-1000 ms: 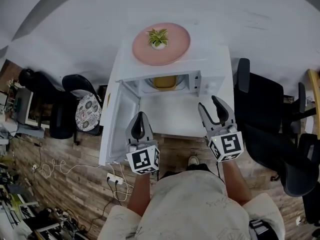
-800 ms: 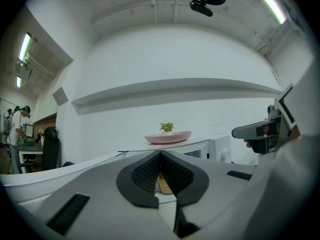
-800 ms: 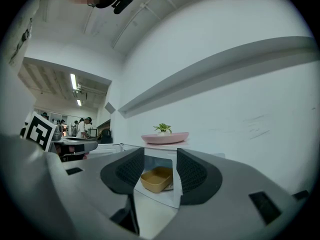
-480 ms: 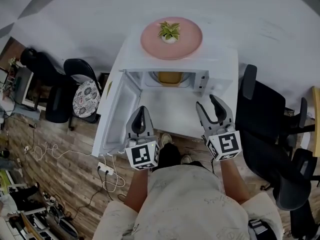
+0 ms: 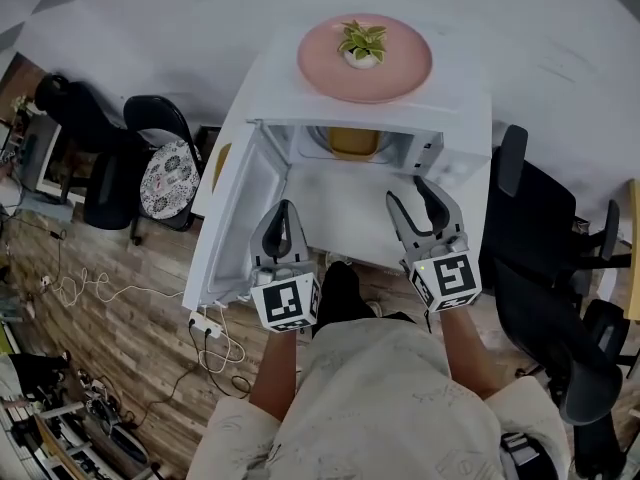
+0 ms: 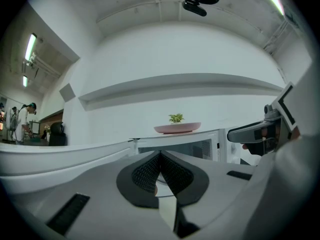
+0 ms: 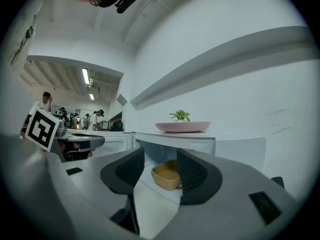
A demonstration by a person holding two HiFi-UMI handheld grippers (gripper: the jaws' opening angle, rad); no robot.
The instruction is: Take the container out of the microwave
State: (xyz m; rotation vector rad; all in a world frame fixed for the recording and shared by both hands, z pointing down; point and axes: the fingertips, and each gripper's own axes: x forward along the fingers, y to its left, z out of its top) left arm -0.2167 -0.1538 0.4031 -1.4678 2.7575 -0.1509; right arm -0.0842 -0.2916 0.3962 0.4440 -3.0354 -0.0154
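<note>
Your head view shows the microwave [image 5: 460, 98] with its door [image 5: 240, 218] swung open to the left. From there only a strip of the container [image 5: 354, 141] shows, far back in the cavity under the top edge. Your right gripper view looks straight in and shows much more of it. The container is a shallow, mustard-yellow dish with rounded corners and a thick rim, apparently empty, sitting on the cavity floor. It is framed in the gap between your right jaws but lies well beyond them, touching nothing of yours.

Your left gripper view mostly misses the container, because its own pads block the opening. It does show the perforated screen at the cavity's right side.

The right gripper [image 5: 407, 193] has its fingers spread apart with nothing between them. The left gripper [image 5: 283, 208] has its fingers pressed together at the tips, and it is empty. Both hover near the front of the open cavity, outside it.

On top of the microwave rests a pink plate [image 5: 400, 73] carrying a small potted plant [image 5: 362, 40].
</note>
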